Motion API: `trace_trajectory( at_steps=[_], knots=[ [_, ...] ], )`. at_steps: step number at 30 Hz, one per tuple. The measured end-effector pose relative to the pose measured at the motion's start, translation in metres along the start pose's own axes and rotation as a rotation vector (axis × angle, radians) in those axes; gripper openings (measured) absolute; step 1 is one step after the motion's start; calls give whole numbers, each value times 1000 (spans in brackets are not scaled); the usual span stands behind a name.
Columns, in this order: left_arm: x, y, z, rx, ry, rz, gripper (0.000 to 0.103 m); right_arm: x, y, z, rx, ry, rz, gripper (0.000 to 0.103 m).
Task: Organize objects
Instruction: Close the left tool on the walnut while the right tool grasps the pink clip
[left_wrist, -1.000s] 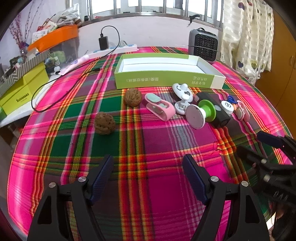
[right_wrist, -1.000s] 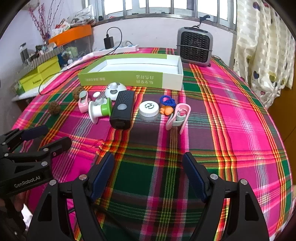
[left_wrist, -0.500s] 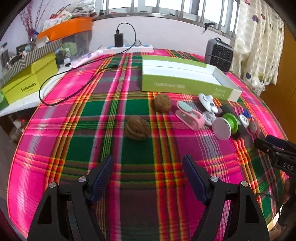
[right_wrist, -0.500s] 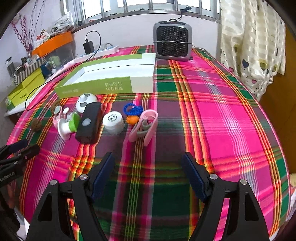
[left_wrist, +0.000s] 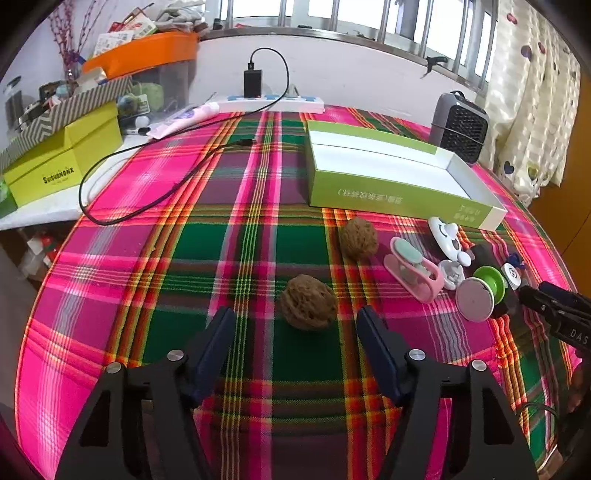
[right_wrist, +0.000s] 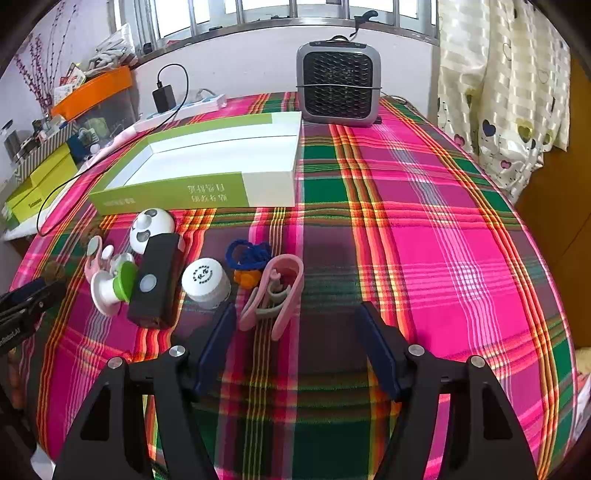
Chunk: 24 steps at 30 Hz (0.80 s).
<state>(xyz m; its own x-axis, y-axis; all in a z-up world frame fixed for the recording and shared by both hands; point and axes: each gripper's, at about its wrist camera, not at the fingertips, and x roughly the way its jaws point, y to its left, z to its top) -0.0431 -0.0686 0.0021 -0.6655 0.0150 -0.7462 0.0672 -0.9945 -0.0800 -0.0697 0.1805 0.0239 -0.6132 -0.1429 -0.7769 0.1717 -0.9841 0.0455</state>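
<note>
My left gripper is open, its jaws on either side of a brown walnut on the plaid cloth, the nut just ahead of the tips. A second walnut lies farther on. My right gripper is open, with a pink clip just ahead of its left finger. Beside it lie a white round cap, a black box, a green-and-white spool, a blue-and-orange trinket and a white panda toy. An empty green-and-white tray box stands behind them; it also shows in the left wrist view.
A grey fan heater stands at the table's back. A power strip with a black cable lies at the back left. Yellow-green boxes and clutter sit on a side shelf. A curtain hangs on the right.
Both grippers have moved forward. The left one has closed in on the near walnut, now between its fingertips. The right one has come up to the pink clip. Both stay open.
</note>
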Motion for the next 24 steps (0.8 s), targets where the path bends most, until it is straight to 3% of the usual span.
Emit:
trace_trajectory(
  at_steps=[18,24],
  knots=[
    [4,-2,8,7,12,-2,30,2,-4,7,2,-2,-16,42],
    [4,-3,9,7,13,-1,30,3,-5,8,-3,-3,-9,29]
  ],
)
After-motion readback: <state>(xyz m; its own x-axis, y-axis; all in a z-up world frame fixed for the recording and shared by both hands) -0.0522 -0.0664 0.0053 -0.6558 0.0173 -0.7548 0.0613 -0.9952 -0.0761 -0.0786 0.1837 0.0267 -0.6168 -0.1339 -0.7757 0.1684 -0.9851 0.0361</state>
